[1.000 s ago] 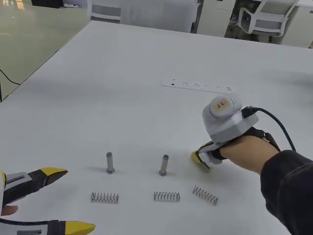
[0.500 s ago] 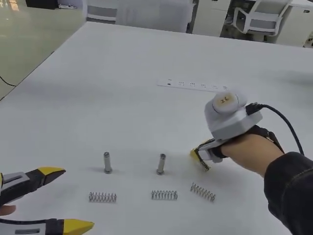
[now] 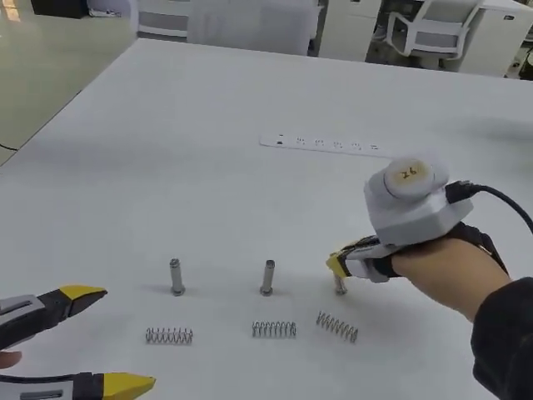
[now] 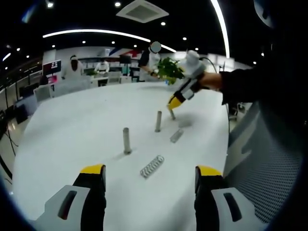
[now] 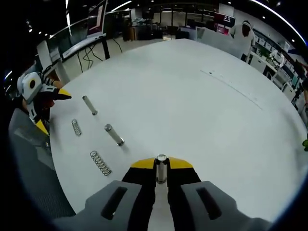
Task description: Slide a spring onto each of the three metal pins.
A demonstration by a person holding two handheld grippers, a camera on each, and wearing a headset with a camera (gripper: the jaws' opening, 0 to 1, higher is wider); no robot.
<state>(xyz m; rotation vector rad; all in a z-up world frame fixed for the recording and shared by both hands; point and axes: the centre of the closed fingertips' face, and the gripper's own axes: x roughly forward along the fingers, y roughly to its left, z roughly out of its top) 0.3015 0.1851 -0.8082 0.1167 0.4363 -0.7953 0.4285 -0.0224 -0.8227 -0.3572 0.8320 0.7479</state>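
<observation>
Since the frame a second ago the right tool (image 3: pixel 337 267) has lifted a little above the white desk (image 3: pixel 250 200), and the lower end of a short grey metal pin (image 3: pixel 340 285) now shows under its yellow tips. In the right gripper view the two jaws stand pressed against that pin, with its rounded head between them, so it is pinched firmly. Whether the pin's foot touches the desk I cannot tell. Two more grey metal pins stand upright on the desk to its left: the middle pin (image 3: pixel 267 277) and the left pin (image 3: pixel 176 276). Three small coiled wire springs lie flat in a row just in front of the pins: the left spring (image 3: pixel 169 336), the middle spring (image 3: pixel 274 329) and the right spring (image 3: pixel 337 327), which is slanted and near the held pin. The left tool (image 3: pixel 125 339) hovers at the near left of the head view, its yellow-tipped jaws spread wide, well apart from the pins. A white power strip (image 3: pixel 325 144) lies farther back on the desk.
</observation>
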